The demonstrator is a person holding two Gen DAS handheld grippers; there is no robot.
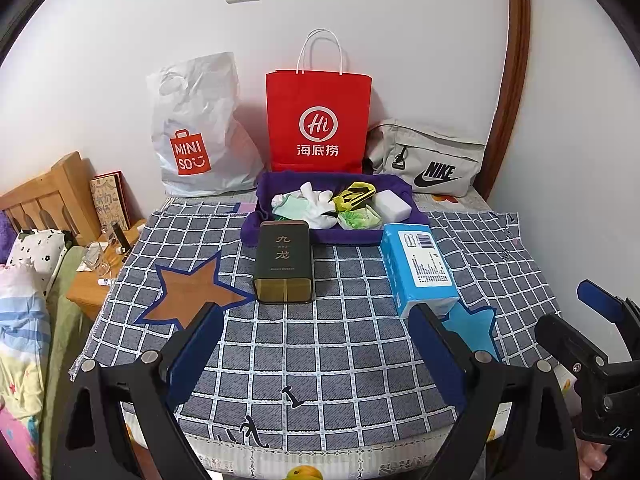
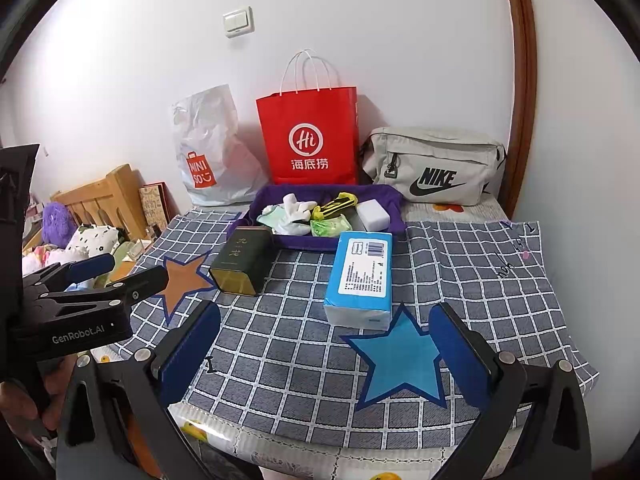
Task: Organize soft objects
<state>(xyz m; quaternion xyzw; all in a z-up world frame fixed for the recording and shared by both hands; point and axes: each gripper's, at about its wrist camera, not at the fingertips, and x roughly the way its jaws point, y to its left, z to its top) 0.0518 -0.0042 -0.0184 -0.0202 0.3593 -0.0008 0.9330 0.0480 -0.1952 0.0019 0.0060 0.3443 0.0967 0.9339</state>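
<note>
A purple fabric basket [image 1: 276, 236] [image 2: 384, 192] stands at the back of the checked cloth. It holds white socks [image 1: 316, 200] [image 2: 296, 208], a yellow-green item [image 1: 356, 196] [image 2: 336, 205], a green packet [image 1: 358, 218] [image 2: 330, 226] and a white block [image 1: 394, 204] [image 2: 374, 214]. A blue tissue pack [image 1: 418, 270] [image 2: 360, 276] and a dark tin [image 1: 283, 262] [image 2: 242, 260] lie in front of it. My left gripper [image 1: 316, 360] hovers open near the cloth's front edge. My right gripper [image 2: 324, 356] also stands open, empty, above the blue star.
A white plastic bag [image 1: 200, 132], a red paper bag [image 1: 318, 120] and a grey pouch [image 1: 432, 160] lean on the wall behind. A wooden bedside stand [image 1: 96, 280] and bedding [image 1: 24, 312] lie to the left. A wooden door frame [image 1: 508, 80] rises at right.
</note>
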